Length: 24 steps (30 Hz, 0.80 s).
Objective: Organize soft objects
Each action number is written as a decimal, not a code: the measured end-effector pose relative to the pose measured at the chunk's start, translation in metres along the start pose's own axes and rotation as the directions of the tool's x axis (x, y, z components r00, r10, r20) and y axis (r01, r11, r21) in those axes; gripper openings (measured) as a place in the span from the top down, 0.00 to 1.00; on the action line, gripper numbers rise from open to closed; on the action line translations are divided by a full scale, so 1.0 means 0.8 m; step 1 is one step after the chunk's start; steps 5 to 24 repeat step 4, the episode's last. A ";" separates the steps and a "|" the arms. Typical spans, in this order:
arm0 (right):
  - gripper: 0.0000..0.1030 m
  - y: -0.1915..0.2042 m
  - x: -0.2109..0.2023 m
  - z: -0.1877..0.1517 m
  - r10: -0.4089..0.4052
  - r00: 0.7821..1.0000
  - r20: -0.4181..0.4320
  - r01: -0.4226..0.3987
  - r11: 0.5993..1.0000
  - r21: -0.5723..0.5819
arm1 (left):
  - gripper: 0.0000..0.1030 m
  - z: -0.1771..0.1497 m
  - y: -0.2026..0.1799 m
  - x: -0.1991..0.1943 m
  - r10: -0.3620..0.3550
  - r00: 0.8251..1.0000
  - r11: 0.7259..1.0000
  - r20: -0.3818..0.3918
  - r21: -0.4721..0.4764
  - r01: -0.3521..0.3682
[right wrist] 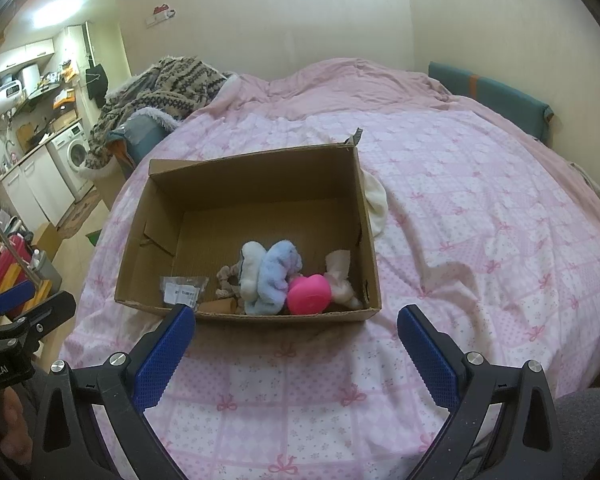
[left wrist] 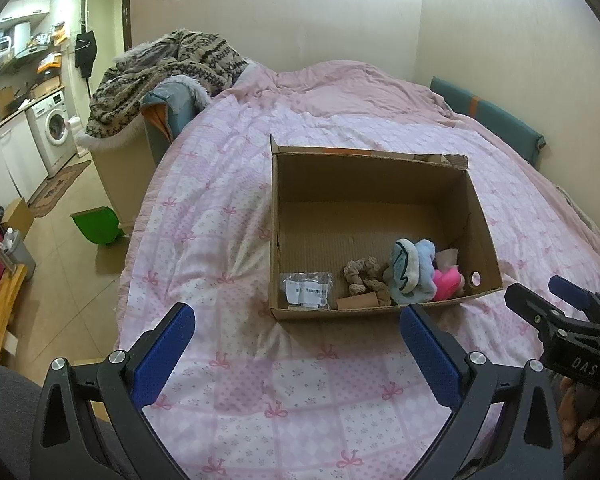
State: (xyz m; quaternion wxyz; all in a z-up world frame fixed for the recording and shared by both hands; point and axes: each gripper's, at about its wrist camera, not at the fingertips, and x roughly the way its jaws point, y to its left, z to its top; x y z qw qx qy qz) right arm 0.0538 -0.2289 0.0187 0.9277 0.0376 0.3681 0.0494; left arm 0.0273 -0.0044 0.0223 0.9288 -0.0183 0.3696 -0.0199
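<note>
An open cardboard box [left wrist: 372,168] sits on the pink bed; it also shows in the right wrist view [right wrist: 252,168]. Inside lie a light blue plush toy [left wrist: 412,272] [right wrist: 276,272], a pink soft object [left wrist: 446,282] [right wrist: 310,294], a beige scrunchie [left wrist: 366,276] [right wrist: 226,276], a pale cloth [right wrist: 340,268] and a clear plastic packet [left wrist: 308,290] [right wrist: 182,290]. My left gripper [left wrist: 296,340] is open and empty, just short of the box's near wall. My right gripper [right wrist: 296,340] is open and empty, also short of the near wall.
A white soft cloth [right wrist: 376,204] lies on the bed behind the box's right wall. A patterned blanket pile [left wrist: 164,76] lies at the bed's far left. A teal cushion [left wrist: 488,120] leans on the right wall. A green bin [left wrist: 98,224] stands on the floor.
</note>
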 end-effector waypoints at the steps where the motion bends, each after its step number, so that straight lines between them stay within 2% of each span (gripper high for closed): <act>1: 0.00 0.000 0.000 -0.001 0.000 1.000 0.003 0.000 1.000 0.002 | 0.01 -0.001 -0.001 0.000 -0.004 1.000 1.000 0.002 -0.001 0.004; 24: 0.00 0.000 -0.001 -0.002 -0.002 1.000 0.005 0.002 1.000 0.004 | 0.01 -0.001 -0.001 0.000 -0.009 1.000 1.000 0.001 -0.002 0.009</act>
